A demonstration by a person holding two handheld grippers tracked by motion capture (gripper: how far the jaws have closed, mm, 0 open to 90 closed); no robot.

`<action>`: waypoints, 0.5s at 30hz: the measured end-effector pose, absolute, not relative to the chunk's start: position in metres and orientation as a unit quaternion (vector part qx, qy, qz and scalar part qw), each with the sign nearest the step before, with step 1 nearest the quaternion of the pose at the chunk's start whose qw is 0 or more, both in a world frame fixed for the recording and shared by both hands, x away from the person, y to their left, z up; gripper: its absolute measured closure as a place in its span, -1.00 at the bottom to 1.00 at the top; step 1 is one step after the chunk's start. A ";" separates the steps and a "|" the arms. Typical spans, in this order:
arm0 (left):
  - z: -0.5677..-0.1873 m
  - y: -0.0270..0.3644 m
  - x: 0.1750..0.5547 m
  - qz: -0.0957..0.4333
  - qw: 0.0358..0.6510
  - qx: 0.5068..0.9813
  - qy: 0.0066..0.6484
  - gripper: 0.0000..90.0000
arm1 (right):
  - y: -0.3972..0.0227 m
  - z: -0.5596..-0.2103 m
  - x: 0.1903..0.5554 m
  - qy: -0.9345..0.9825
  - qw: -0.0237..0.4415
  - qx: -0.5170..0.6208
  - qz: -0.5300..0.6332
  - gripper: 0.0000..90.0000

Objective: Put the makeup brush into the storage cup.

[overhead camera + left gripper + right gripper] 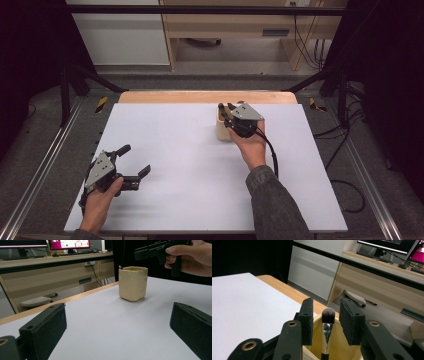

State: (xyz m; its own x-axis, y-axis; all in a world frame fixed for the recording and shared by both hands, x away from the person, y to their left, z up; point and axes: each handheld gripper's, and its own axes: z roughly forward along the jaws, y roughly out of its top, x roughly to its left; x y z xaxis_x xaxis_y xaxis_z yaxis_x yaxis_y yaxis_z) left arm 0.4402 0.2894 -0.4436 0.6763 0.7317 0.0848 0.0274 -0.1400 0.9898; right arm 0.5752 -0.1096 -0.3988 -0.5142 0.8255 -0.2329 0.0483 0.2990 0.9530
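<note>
L gripper (pixel 134 161) rests at near-left corner of the white table (pixel 165 200), jaws wide open w/ nothing between. The beige cup (pixel 132 283) stands upright toward far side, right of centre. R gripper (pixel 325 323) hovers just above the cup; jaws a bit apart, pads not touching the makeup brush (pixel 327 327), which stands in the cup, bristles up, between them.

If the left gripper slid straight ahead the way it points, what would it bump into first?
Probably the cream cup. The left gripper looks along bare white table toward it, with nothing between, though the cup sits slightly right of centre, so it might just clip it.
</note>
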 end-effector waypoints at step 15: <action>-0.444 0.289 0.440 0.294 0.597 0.695 0.273 -0.99 | -0.110 -0.402 0.572 0.705 0.385 0.320 0.503 0.13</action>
